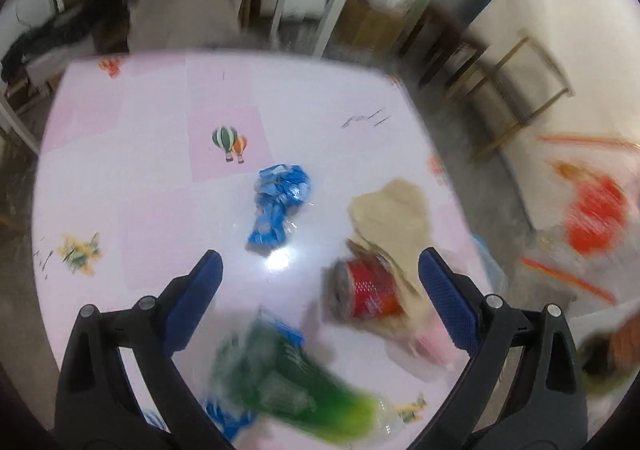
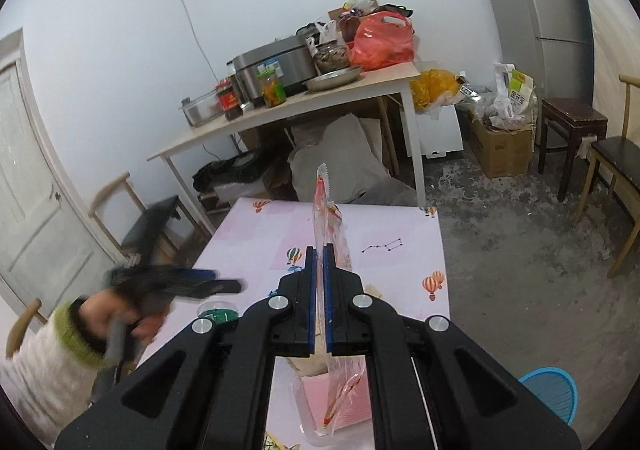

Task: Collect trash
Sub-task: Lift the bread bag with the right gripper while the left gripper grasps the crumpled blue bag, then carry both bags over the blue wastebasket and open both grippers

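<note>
Right wrist view: one wrapper in hand, most trash still out.
My right tongs (image 2: 319,274) pinch a clear red-printed wrapper (image 2: 329,226) above the tabletop (image 2: 396,226); my left tongs (image 1: 320,270) hang spread over it, empty. Still lying there: blue wrapper (image 1: 278,205), red can (image 1: 368,288), green bottle (image 1: 288,382), tan paper (image 1: 390,217).

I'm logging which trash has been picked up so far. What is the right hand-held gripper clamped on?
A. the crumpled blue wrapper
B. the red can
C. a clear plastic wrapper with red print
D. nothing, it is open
C: the right hand-held gripper has its blue pads shut on the clear plastic wrapper, which sticks up between them.
</note>
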`<state>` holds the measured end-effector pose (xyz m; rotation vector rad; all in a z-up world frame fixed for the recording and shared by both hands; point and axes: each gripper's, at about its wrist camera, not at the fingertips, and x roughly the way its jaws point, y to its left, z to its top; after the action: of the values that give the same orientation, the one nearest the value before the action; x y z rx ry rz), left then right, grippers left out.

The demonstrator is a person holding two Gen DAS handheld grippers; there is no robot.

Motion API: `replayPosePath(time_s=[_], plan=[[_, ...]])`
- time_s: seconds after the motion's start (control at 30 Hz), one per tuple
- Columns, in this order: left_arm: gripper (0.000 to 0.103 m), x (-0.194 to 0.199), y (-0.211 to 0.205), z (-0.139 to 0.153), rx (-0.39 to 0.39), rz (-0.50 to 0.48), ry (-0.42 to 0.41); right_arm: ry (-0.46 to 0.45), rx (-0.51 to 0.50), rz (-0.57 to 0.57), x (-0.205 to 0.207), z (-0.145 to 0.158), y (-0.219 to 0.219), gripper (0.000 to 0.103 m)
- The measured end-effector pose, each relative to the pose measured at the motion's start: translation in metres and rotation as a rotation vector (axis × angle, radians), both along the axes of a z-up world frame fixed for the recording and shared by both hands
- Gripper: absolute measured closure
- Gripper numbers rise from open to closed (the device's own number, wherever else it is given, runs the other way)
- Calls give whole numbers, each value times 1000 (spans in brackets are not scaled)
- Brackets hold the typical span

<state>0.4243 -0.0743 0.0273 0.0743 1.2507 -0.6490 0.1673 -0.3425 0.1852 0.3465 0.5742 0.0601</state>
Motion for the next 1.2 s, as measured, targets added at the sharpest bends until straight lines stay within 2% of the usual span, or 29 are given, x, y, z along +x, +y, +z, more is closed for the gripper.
replayPosePath(time_s=[0.03,0.1,0.23,0.33,0.43,0.5,0.57,0.73,0.83,0.97,1.07,1.2], plan=[[11,16,-6,-14,40,15,37,-2,8,-5,-2,-2,-5,100],[21,42,-21,-41,134,45,97,-3,25,-13,-5,-7,-15,100],[37,73,-36,-87,301,79,161,-4,44,-35,-10,-13,-34,100],[44,81,-38,-102,318,86,200,-1,55,-52,-16,-20,-45,100],[64,81,-42,-108,330,53,223,2,67,-63,-19,-25,-53,100],[82,81,-42,-108,326,56,230,4,80,-72,-22,-29,-58,100],[88,81,-41,-106,316,56,220,0,97,-79,-28,-31,-62,100],[95,72,-34,-75,283,61,133,-25,97,-104,-44,-26,-68,100],[96,53,-31,-36,218,55,55,-50,93,-136,-62,-22,-78,100],[97,10,-47,17,115,-29,-36,-80,111,-210,-92,-22,-95,100],[97,-31,-70,40,49,-112,-70,-79,123,-280,-120,-28,-110,100],[97,-100,-128,60,-53,-274,-66,-55,127,-387,-160,-41,-131,100]])
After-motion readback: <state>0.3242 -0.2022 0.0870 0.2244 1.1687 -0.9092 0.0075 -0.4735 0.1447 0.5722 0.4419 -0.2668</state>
